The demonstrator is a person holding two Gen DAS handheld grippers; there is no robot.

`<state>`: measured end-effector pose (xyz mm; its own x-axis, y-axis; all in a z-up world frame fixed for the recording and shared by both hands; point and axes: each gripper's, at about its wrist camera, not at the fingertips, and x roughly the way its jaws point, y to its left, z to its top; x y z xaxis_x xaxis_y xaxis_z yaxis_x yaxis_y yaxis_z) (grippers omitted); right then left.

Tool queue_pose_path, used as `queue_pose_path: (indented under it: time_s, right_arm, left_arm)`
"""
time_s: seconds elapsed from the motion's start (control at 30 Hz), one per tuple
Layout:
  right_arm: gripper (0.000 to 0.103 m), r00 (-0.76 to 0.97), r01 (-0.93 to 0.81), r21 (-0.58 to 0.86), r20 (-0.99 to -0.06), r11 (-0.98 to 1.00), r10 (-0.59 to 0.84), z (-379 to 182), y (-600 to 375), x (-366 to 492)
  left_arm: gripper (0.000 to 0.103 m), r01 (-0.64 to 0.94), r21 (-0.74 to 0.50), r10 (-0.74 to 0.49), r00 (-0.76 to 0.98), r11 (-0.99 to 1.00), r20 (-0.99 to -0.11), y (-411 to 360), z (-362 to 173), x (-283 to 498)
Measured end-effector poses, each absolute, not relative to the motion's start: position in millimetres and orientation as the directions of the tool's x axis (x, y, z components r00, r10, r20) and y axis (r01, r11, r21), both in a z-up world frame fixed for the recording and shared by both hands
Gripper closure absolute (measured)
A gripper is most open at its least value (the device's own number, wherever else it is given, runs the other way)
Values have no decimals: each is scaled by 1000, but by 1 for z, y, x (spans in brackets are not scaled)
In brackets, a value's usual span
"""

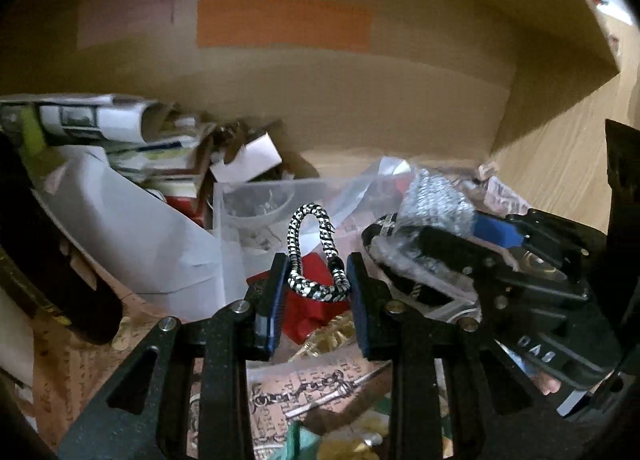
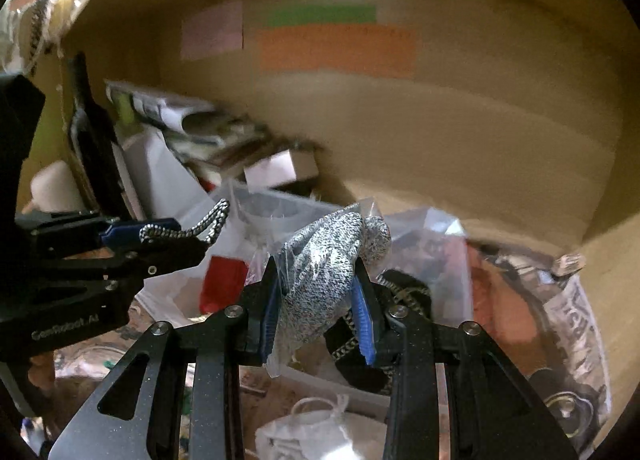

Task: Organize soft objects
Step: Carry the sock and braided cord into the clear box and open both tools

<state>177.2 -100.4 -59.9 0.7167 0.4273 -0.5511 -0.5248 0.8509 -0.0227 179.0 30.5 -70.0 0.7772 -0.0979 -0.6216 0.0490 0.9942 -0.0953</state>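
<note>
My left gripper [image 1: 318, 292] is shut on a black-and-white braided cord loop [image 1: 314, 256] that arches up between its blue pads. It also shows in the right wrist view [image 2: 160, 238] at the left, with the cord [image 2: 192, 228] sticking out. My right gripper [image 2: 320, 312] is shut on a speckled grey knit item in a clear plastic bag [image 2: 328, 264]. In the left wrist view the right gripper [image 1: 492, 244] sits at the right with the bagged knit item [image 1: 432, 204]. Both hang over a cluttered cardboard box.
The cardboard box's back wall [image 1: 360, 100] carries green, orange and pink labels. Inside lie rolled papers [image 1: 100, 120], a white sheet [image 1: 132, 236], a red item [image 1: 316, 308], clear bags [image 2: 432, 244], printed paper [image 1: 320, 384] and a white bag [image 2: 320, 428]. Wooden floor [image 1: 568, 164] lies to the right.
</note>
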Motion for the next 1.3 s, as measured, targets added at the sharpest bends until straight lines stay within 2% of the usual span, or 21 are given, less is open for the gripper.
queue_pose_path:
  time_s: [0.3, 0.4, 0.47, 0.5, 0.53, 0.6, 0.73, 0.8, 0.87, 1.0, 1.07, 1.3]
  right_arm:
    - [72, 647, -530, -14, -652, 848, 394, -86, -92, 199]
    - [71, 635, -531, -14, -669, 848, 386, -91, -94, 201]
    - [67, 632, -529, -13, -674, 848, 384, -92, -94, 203]
    - [61, 634, -527, -16, -673, 850, 381, -91, -95, 202]
    - [54, 638, -526, -19, -670, 850, 380, -91, -95, 202]
    - [49, 653, -520, -30, -658, 853, 375, -88, -94, 200]
    - [46, 676, -520, -47, -633, 853, 378, -78, -95, 193]
    - [42, 692, -517, -51, -612, 854, 383, -71, -97, 188]
    - [41, 704, -515, -50, -594, 856, 389, -63, -101, 182]
    - [36, 732, -509, -46, -548, 860, 404, -48, -111, 167]
    - [33, 749, -502, -49, -524, 863, 406, -41, -119, 158]
    - [25, 778, -479, -45, -483, 876, 401, -36, -145, 133]
  left_arm:
    - [75, 41, -68, -76, 730, 997, -679, 31, -93, 209]
    - [69, 37, -63, -70, 729, 997, -681, 31, -95, 213]
    - [63, 32, -62, -66, 731, 998, -679, 32, -95, 213]
    - [63, 32, -63, -67, 734, 997, -676, 32, -95, 212]
    - [63, 33, -65, -68, 735, 997, -674, 32, -94, 212]
    - [63, 30, -72, -71, 738, 997, -671, 34, -91, 209]
    - [62, 28, -88, -79, 754, 996, -652, 38, -80, 199]
    - [57, 26, -94, -80, 769, 995, -635, 39, -72, 191]
    - [49, 24, -100, -80, 787, 995, -611, 42, -63, 182]
    - [41, 30, -98, -80, 824, 995, -560, 43, -45, 161]
    - [34, 34, -93, -80, 836, 995, -543, 42, -39, 151]
    - [23, 67, -85, -102, 839, 994, -534, 34, -42, 121]
